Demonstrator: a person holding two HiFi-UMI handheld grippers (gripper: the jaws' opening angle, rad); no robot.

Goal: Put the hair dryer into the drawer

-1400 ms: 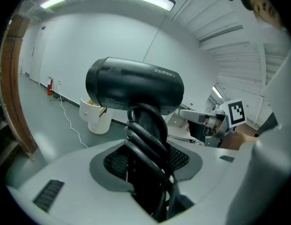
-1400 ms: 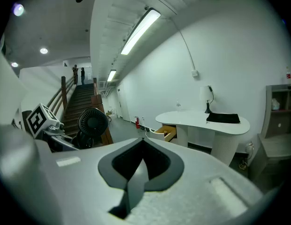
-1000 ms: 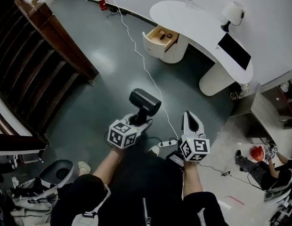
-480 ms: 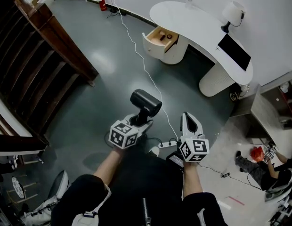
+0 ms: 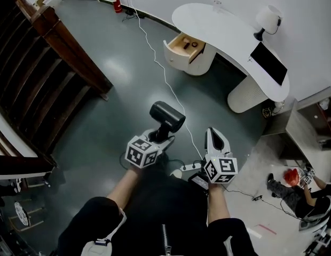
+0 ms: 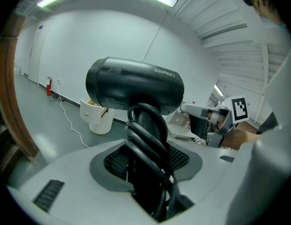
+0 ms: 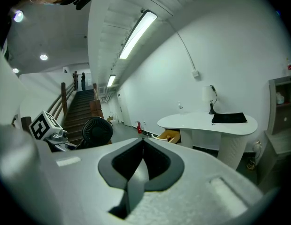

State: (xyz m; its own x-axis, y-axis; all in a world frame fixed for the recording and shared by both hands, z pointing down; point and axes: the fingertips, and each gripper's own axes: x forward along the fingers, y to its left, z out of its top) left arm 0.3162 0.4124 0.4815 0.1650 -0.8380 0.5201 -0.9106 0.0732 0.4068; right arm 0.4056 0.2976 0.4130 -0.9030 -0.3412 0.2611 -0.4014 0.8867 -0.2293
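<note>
- On the open grey floor [image 5: 117, 68], well short of the white desk [image 5: 229, 28] — we note the left gripper [image 5: 157, 138] clamped on the hair dryer [image 5: 166, 116] by its handle, with the cord [image 6: 144, 146] coiled round that handle.
- We see the dryer's black barrel sitting crosswise above the jaws.
- Just beside it, the right gripper [image 5: 213, 135] has its jaws pressed together, holding nothing.
- We find the drawer [image 5: 186, 42] pulled open under the desk — well apart from the dryer.

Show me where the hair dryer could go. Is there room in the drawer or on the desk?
The open drawer looks mostly bare, with small things at one side. The white desk is bare from there to the black pad; the lamp crowds that far end. The left gripper holds the hair dryer.
</note>
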